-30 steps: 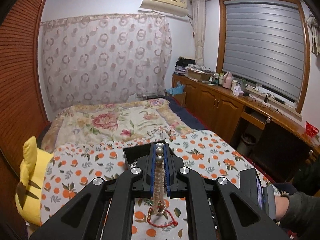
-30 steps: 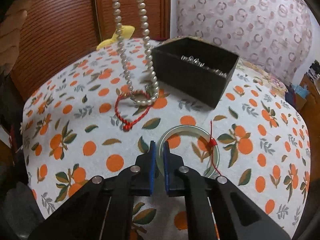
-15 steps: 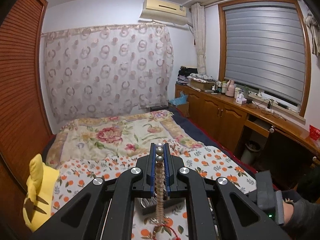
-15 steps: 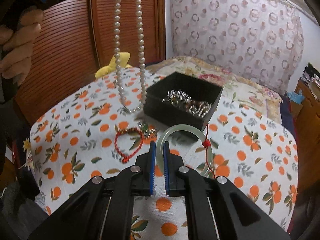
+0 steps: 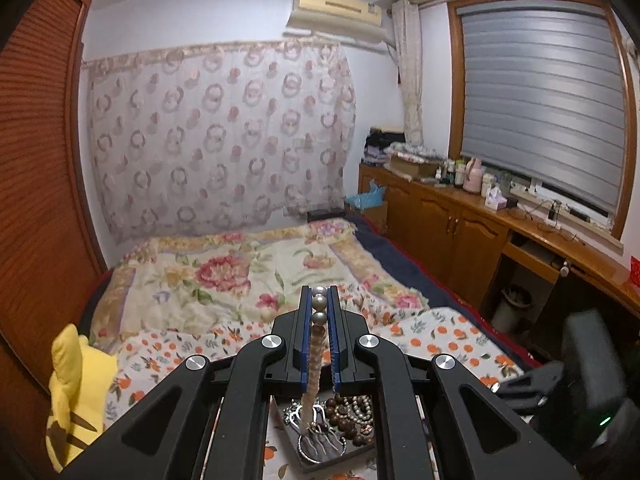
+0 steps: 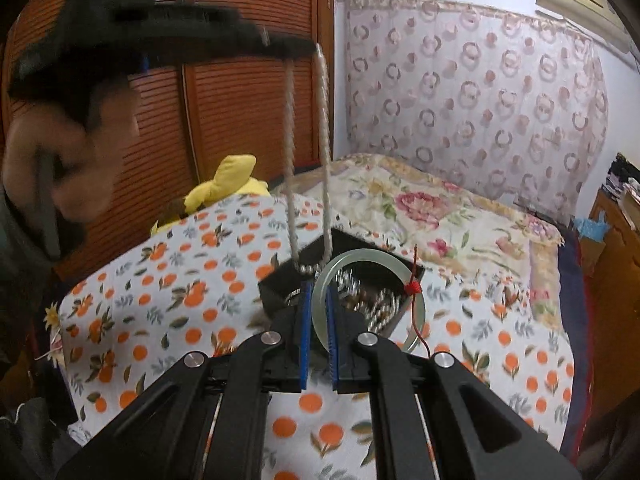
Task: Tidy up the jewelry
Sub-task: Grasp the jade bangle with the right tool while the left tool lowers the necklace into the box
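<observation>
My left gripper [image 5: 319,292] is shut on a pearl necklace [image 5: 316,344], which hangs straight down into the black jewelry box [image 5: 320,462] below it. The box holds silver pieces, brown beads and more pearls. From the right wrist view the same necklace [image 6: 324,140] dangles as two strands from the left gripper [image 6: 280,46] above, its loop at the box [image 6: 276,290]. My right gripper [image 6: 319,290] is shut on a pale green bangle [image 6: 416,320] with a red cord knot, held in the air just before the box.
The box stands on an orange-print cloth [image 6: 192,320] spread over a bed with a floral quilt [image 5: 224,276]. A yellow plush toy [image 5: 76,392] lies at the left by the wooden louvred doors [image 6: 240,112]. Wooden cabinets [image 5: 448,228] line the right wall.
The left gripper carried the pearl necklace from above the red string bracelet to over the box. The right gripper lifted the green bangle off the cloth and brought it up to the box.
</observation>
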Tool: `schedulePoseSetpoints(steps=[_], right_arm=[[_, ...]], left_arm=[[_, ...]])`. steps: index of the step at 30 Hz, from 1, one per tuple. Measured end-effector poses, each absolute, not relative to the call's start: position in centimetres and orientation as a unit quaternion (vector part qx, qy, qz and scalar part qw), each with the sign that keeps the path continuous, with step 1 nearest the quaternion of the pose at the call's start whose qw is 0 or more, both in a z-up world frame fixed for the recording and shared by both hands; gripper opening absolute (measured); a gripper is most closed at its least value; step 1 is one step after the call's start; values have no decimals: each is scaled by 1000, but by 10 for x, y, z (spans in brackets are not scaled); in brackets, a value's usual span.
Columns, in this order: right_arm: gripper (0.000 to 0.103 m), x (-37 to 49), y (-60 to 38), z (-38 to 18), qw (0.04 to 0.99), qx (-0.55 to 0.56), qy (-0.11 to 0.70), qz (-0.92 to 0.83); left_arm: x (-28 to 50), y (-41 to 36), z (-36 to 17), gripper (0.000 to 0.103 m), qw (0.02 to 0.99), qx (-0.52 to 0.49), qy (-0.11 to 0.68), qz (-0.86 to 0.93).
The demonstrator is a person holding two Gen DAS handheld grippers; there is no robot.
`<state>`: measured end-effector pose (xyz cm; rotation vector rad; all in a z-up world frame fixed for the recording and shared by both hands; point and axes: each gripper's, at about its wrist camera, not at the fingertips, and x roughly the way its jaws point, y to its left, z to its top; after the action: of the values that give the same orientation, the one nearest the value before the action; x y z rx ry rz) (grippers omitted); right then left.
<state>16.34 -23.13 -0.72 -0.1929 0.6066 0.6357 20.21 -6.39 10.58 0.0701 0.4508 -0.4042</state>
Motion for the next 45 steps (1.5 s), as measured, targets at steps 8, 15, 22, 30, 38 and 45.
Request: schedulePoseSetpoints(steps=[8, 15, 22, 30, 38, 45], right_arm=[[9, 197, -221, -14, 895, -97, 299, 317], [9, 222, -203, -30, 884, -110, 316, 325], [9, 245, -180, -50, 874, -122, 332, 332], [9, 265, -160, -72, 864, -128, 362, 327], [12, 277, -157, -77, 866, -108, 379, 308], [12, 270, -168, -68, 877, -101, 372, 288]], left_arm=[[237, -58, 31, 7, 934, 27, 295, -200], [251, -38, -9, 7, 925, 9, 330, -190], [248, -17, -22, 8, 923, 7, 339, -181], [233, 9, -39, 27, 922, 21, 353, -156], [217, 27, -49, 53, 923, 26, 359, -139], [199, 27, -51, 68, 923, 33, 358, -135]])
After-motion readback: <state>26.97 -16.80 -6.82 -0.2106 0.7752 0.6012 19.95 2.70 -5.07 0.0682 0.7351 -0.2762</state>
